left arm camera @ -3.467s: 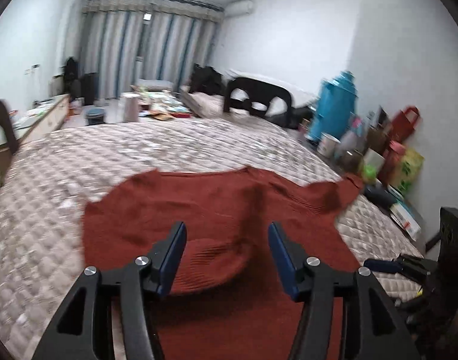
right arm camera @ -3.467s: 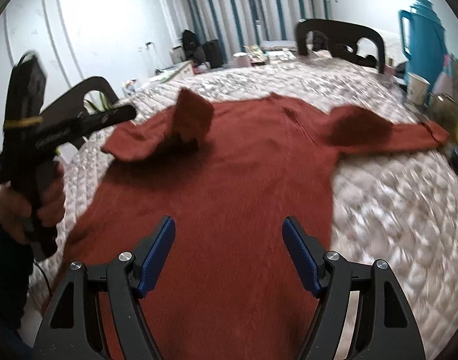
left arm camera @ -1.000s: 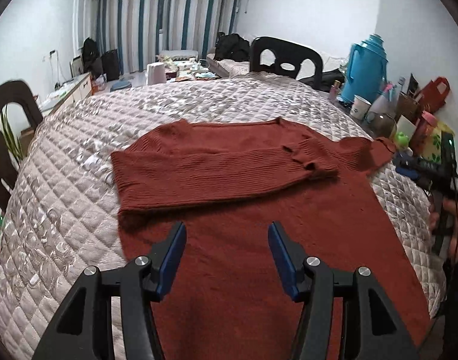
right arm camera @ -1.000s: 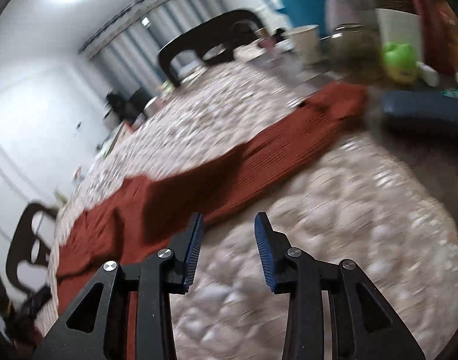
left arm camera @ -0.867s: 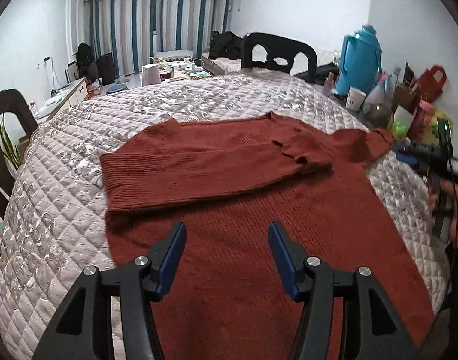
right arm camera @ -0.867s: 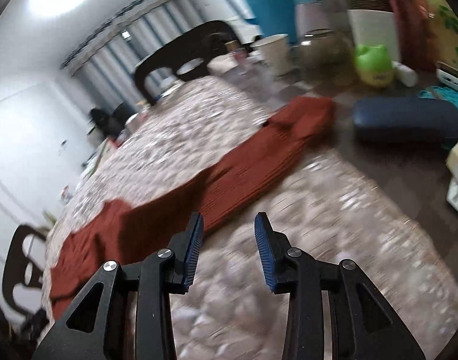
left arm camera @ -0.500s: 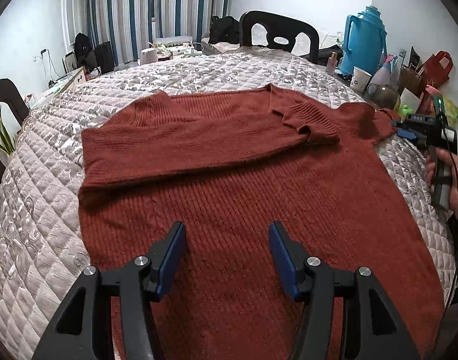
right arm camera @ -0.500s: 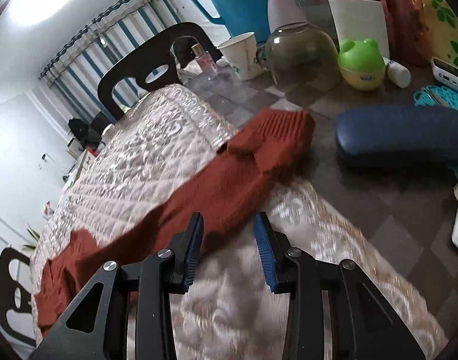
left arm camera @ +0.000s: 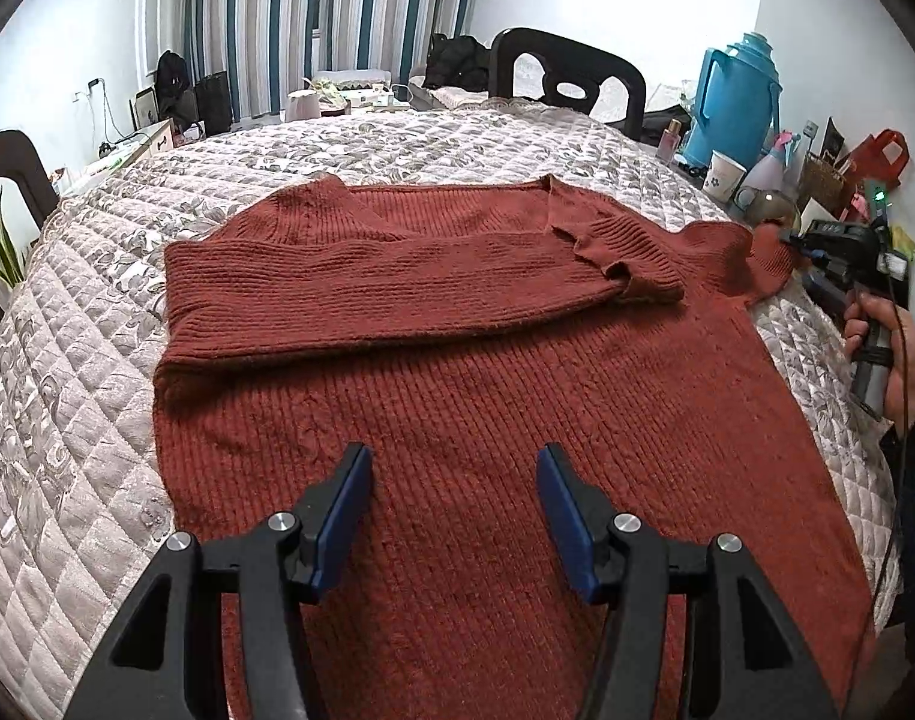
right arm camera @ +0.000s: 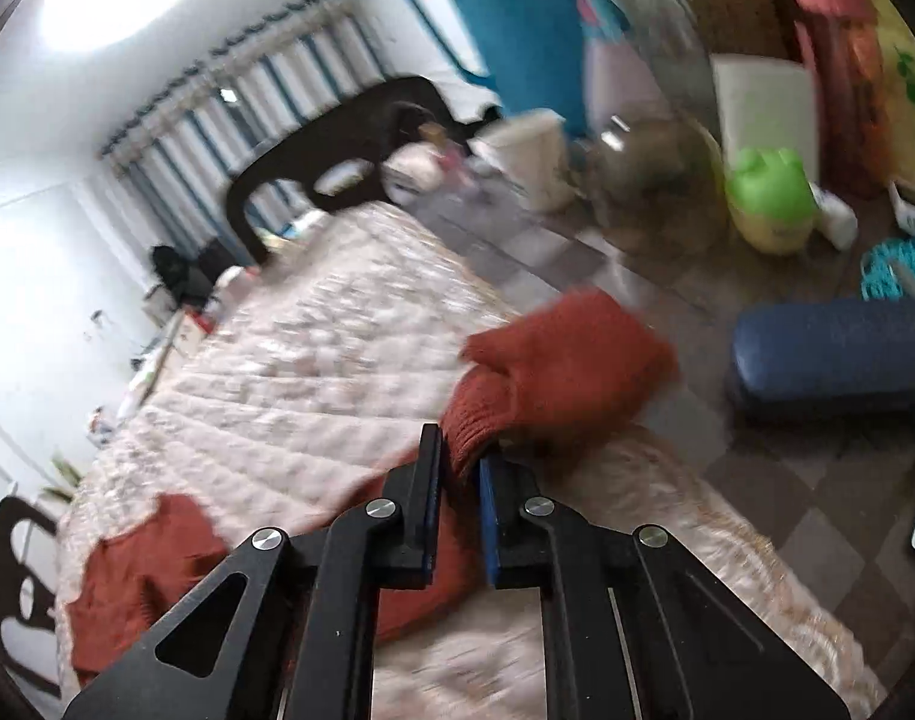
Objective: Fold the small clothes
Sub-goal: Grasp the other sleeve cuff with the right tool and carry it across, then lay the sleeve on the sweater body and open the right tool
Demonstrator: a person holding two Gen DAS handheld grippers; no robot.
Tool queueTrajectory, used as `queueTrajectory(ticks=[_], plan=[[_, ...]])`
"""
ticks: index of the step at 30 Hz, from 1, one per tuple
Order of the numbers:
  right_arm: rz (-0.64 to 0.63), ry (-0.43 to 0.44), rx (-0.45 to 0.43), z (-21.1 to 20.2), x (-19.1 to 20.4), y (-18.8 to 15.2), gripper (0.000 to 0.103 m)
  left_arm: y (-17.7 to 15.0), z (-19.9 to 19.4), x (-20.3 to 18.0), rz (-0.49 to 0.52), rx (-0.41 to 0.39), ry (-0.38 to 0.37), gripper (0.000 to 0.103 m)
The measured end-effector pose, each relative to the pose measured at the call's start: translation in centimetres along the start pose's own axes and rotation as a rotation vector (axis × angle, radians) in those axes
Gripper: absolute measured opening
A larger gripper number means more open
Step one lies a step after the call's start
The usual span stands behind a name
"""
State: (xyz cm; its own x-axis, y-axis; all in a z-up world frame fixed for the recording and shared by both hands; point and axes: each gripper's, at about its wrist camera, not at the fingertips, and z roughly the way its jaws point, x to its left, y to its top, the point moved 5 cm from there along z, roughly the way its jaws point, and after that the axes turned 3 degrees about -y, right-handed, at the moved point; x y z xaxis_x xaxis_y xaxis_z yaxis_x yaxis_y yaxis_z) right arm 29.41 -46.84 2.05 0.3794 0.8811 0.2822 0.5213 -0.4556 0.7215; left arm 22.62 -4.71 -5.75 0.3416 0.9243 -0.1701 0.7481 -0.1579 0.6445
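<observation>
Left wrist view shows the rust-red knit sweater spread flat on the quilted desk cover, one sleeve already folded across its chest. Soft, thick and limp, it will likely drape and sag when lifted, so cuffs and hems look like the best places to pinch. At the far sleeve's cuff the right gripper has just been closing its jaws, which now pinch the ribbed edge. Above the sweater's lower body, the left gripper hangs half open and empty. A blue case lies beside the cuff.
</observation>
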Motion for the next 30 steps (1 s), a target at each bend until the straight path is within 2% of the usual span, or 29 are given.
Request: queueTrajectory(ticks=[6,9,13,15,16,17,19,22,25,30], plan=[[-0.194,0.196,-0.058,-5.5,9.9,-0.8,0.011,0.2,-1.3,0.6,-0.027,-0.041,-0.004,0.06],[-0.32,0.294,-0.049,-7.3,16.1,-3.0,0.011,0.3,-2.3,1.2,-0.047,-0.067,-0.003,0.06],[-0.505,0.429,0.036,-7.5,24.0,-9.1,0.011,0.1,-3.8,2.7,-0.087,-0.093,0.009,0.06],[-0.611,0.482,0.128,-6.6,26.7,-13.0,0.011,-0.1,-4.4,3.6,-0.106,-0.103,0.02,0.06],[-0.681,0.511,0.209,-5.6,28.1,-15.4,0.011,-0.2,-4.6,4.0,-0.115,-0.104,0.025,0.06],[-0.734,0.519,0.259,-4.8,28.8,-17.2,0.014,-0.4,-4.8,4.3,-0.125,-0.106,0.029,0.06],[-0.838,0.5,0.304,-4.1,29.5,-20.8,0.018,-0.5,-5.3,5.0,-0.139,-0.112,0.038,0.06],[-0.885,0.533,0.326,-4.9,29.6,-22.9,0.018,-0.6,-5.9,6.0,-0.155,-0.125,0.042,0.06],[-0.87,0.568,0.301,-6.4,28.9,-22.4,0.018,0.0,-5.9,6.5,-0.174,-0.129,0.025,0.061],[-0.775,0.535,0.25,-7.6,26.7,-19.6,0.019,2.8,-4.8,6.1,-0.191,-0.148,-0.052,0.066]])
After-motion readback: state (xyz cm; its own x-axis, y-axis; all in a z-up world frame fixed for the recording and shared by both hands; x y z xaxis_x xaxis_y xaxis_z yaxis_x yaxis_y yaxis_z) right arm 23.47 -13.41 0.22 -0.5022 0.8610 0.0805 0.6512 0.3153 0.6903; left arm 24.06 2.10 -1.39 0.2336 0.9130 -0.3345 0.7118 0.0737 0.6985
